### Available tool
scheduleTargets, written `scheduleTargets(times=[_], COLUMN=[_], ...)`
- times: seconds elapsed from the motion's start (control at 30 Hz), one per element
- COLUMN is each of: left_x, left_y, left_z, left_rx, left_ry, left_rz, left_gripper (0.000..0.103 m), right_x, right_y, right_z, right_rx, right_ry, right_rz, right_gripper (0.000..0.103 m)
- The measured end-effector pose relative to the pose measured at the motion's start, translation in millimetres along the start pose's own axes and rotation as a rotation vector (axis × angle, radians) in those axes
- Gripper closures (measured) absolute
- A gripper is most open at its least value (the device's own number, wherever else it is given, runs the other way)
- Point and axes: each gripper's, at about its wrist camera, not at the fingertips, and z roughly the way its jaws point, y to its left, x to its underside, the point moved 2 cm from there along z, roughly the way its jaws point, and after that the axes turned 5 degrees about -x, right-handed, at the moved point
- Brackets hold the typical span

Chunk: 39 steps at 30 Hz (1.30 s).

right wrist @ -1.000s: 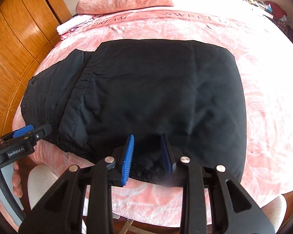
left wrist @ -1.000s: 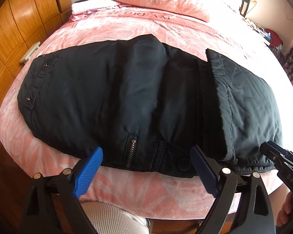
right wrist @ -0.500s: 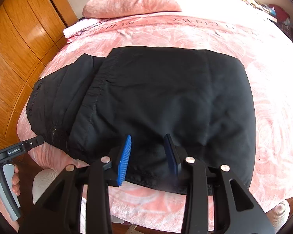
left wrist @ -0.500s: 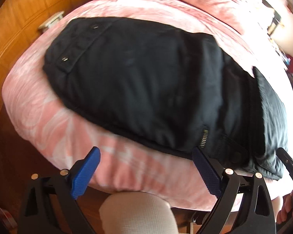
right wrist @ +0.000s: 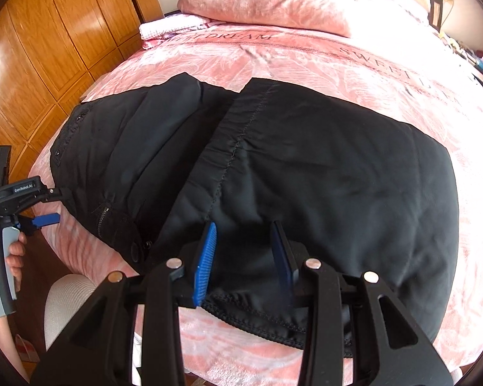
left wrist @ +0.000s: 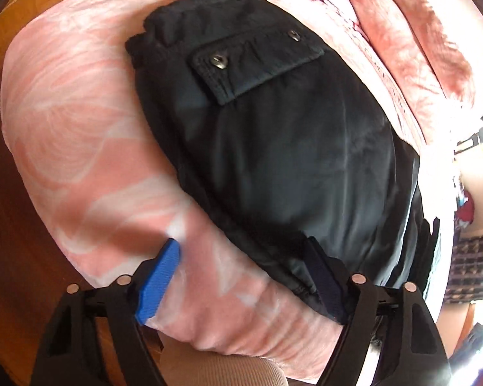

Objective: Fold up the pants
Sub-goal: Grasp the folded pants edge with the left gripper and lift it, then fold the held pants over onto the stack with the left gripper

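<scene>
Black padded pants lie folded across the pink bedspread; a pocket flap with snaps shows at their far end. My left gripper hovers at the pants' near corner with its jaws closing. Its right pad is at the fabric edge, its left pad over bare bedspread, and nothing is pinched. In the right wrist view the pants show the leg end folded over the waist part. My right gripper is shut on the thick near hem. The left gripper appears at the far left.
Pink pillows lie at the head of the bed, and a wooden wardrobe stands along its left side. A person's knee in light trousers presses against the bed's near edge. A hand holds the left gripper's handle.
My left gripper has swung left along the near edge to the pants' end, rolled, and its jaws have narrowed. The right gripper keeps its hold and has shifted slightly.
</scene>
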Motion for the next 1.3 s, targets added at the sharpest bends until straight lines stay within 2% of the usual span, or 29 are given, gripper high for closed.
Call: scheduleTargets(times=[0.07, 0.13, 0.37, 0.53, 0.67, 0.73, 0.83, 1.0, 1.17, 1.3], left_x=[-9.0, -15.4, -33.5, -47.2, -49.6, -50.1, -48.8, -48.7, -43.3, -30.3], left_y=[8.8, 11.8, 5.4, 16.2, 27.7, 29.7, 28.3, 5.6, -41.3, -89.7], left_z=[2.0, 6.2, 10.8, 19.9, 20.6, 20.2, 6.5, -20.6, -58.9, -83.7], left_rx=[0.010, 0.022, 0.051, 0.119, 0.173, 0.190, 0.165, 0.154, 0.194, 0.210], left_ry=[0.004, 0.017, -0.029, -0.052, -0.056, -0.063, -0.105, -0.231, -0.386, -0.469], left_rz=[-0.025, -0.035, -0.088, -0.188, -0.270, -0.288, -0.272, -0.226, -0.057, 0.127], left_gripper=[0.034, 0.034, 0.034, 0.053, 0.063, 0.075, 0.090, 0.094, 0.095, 0.094], right_x=[0.0, 0.0, 0.0, 0.8, 1.3, 1.9, 2.2, 2.6, 4.3, 3.9], right_y=[-0.7, 0.3, 5.1, 5.3, 6.9, 8.2, 7.9, 6.1, 2.3, -2.1], right_z=[3.9, 6.5, 13.4, 16.9, 18.6, 19.3, 20.1, 20.0, 17.4, 15.0], right_rx=[0.006, 0.013, 0.046, 0.056, 0.066, 0.070, 0.065, 0.051, 0.027, -0.002], right_ry=[0.007, 0.007, 0.008, 0.010, 0.007, 0.006, 0.007, 0.005, 0.001, -0.007], right_rz=[-0.004, -0.005, -0.038, -0.049, -0.065, -0.070, -0.071, -0.063, -0.045, -0.020], right_gripper=[0.068, 0.067, 0.066, 0.066, 0.066, 0.066, 0.066, 0.065, 0.064, 0.064])
